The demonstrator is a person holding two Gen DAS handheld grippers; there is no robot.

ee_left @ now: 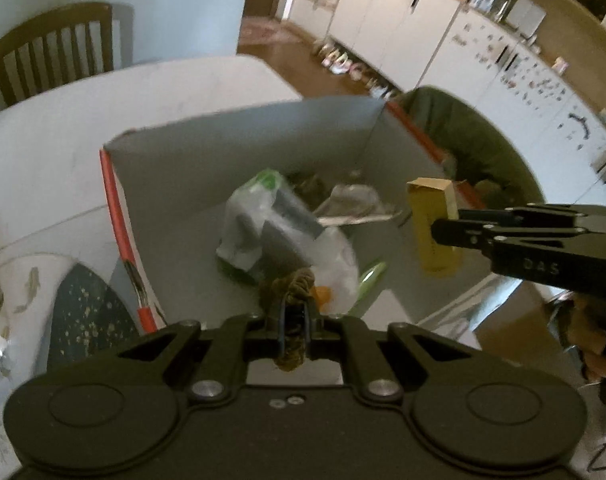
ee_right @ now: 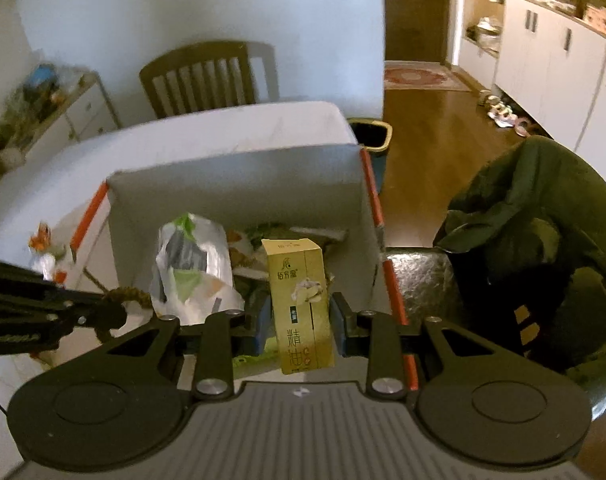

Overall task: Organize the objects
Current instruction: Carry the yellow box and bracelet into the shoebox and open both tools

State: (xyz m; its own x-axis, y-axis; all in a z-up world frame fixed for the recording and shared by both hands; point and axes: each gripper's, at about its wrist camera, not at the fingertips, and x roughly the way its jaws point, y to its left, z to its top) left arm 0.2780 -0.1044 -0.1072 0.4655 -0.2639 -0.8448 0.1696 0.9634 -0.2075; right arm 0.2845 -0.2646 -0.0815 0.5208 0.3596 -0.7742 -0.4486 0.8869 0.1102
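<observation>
An open grey cardboard box with red edges (ee_left: 239, 140) (ee_right: 231, 176) stands on the white table and holds plastic bags (ee_left: 263, 220) (ee_right: 195, 264) and wrappers. My left gripper (ee_left: 293, 316) is shut on a brown braided rope (ee_left: 291, 284), held over the box's near edge; it shows in the right wrist view too (ee_right: 127, 296). My right gripper (ee_right: 301, 320) is shut on a yellow carton box (ee_right: 301, 300), held upright over the box's right side; it also shows in the left wrist view (ee_left: 433, 224).
A wooden chair (ee_right: 207, 76) stands behind the table (ee_left: 143, 96). A chair draped with a dark green jacket (ee_right: 535, 220) is at the right. A bin (ee_right: 371, 136) stands on the floor past the table. A patterned mat (ee_left: 43, 300) lies left of the box.
</observation>
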